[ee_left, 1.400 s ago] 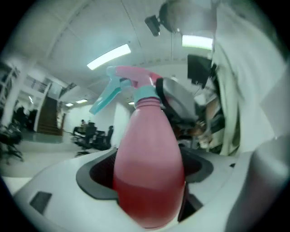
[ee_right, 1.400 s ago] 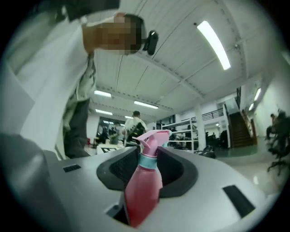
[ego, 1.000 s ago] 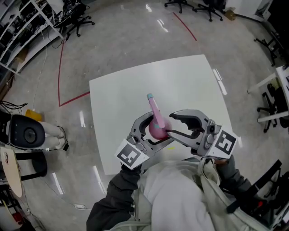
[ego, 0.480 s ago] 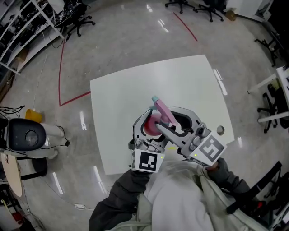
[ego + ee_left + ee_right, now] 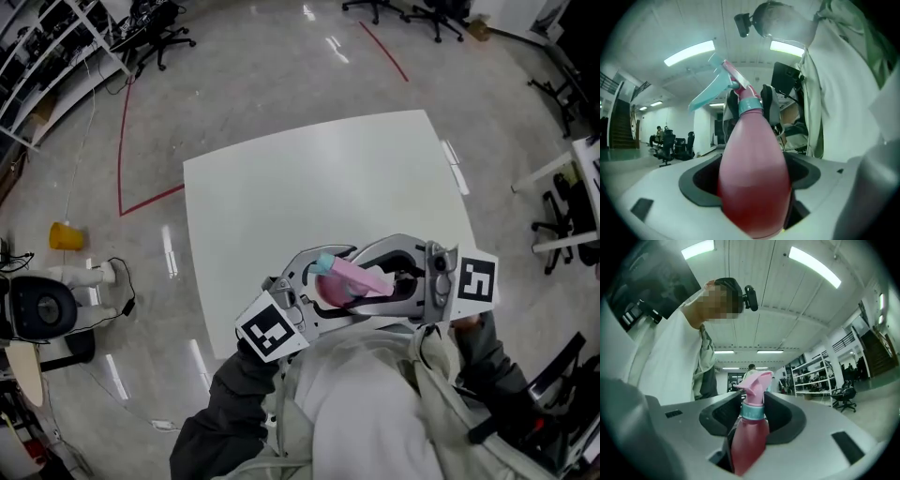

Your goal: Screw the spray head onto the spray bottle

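Note:
In the head view a pink spray bottle is held in the air close to my chest, above the near edge of the white table. My left gripper is shut on its wide body. The pink and teal spray head sits on the neck and points right. My right gripper is closing round it. In the right gripper view both pads touch the teal collar under the spray head. The left gripper view shows the teal trigger sticking out to the left.
Red tape lines mark the glossy floor left of the table. Office chairs and shelving stand at the far left. A yellow object and a round grey machine sit at the left. Another desk edge is at the right.
Both grippers have drawn in toward my chest. The bottle has tipped over, so the spray head now points right instead of away. The right gripper has swung round it.

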### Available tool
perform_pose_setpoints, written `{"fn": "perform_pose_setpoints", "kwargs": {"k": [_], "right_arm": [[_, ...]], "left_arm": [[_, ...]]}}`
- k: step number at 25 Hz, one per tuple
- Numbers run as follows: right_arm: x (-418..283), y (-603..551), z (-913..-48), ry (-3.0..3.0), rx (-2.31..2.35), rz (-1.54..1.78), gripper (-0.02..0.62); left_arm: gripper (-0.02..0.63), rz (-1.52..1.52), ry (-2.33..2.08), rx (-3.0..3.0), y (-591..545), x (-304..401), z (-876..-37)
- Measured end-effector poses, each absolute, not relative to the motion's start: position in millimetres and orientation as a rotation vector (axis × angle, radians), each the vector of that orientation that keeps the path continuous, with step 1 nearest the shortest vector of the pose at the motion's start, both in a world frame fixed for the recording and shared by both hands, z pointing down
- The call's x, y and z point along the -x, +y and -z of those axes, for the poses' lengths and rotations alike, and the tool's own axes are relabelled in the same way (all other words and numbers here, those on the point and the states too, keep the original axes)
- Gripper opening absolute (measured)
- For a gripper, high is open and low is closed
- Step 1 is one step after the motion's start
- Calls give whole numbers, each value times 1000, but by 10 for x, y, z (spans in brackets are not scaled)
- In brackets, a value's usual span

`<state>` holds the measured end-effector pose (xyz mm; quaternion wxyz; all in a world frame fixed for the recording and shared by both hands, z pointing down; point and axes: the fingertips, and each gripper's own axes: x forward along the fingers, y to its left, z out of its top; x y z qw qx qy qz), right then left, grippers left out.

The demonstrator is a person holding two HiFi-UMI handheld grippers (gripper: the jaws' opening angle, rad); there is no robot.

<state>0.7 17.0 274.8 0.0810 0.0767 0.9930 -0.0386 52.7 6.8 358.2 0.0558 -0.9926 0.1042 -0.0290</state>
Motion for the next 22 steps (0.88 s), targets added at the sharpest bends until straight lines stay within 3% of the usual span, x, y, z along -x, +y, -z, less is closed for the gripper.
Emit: {"fn": "perform_pose_setpoints", "kwargs": {"k": [3, 6, 12, 17, 18, 19, 22], "right_arm": [[22, -43, -2753, 3007, 19, 47, 144], [-63, -241, -2827, 2989, 310, 11, 202], [-33, -372, -2958, 3019, 612, -69, 202], [71, -427, -3048, 3017, 718, 29, 201], [74, -448, -3034, 3007, 733, 49, 194], [81, -454, -3027, 3010, 732, 55, 141], [133, -376, -3078, 3081, 650, -12, 140]], "left_arm": [[419, 46, 477, 2996, -122, -423, -3550], [419, -10, 753, 2973, -333, -312, -3536], [419, 210, 1191, 2769, -623, -99, -3779], [419, 333, 1267, 2664, -550, -193, -3998], [419, 358, 1265, 2650, -549, -210, -4022], [419, 374, 1263, 2652, -553, -215, -4045], [419, 315, 1200, 2764, -551, -203, -4036]]}}
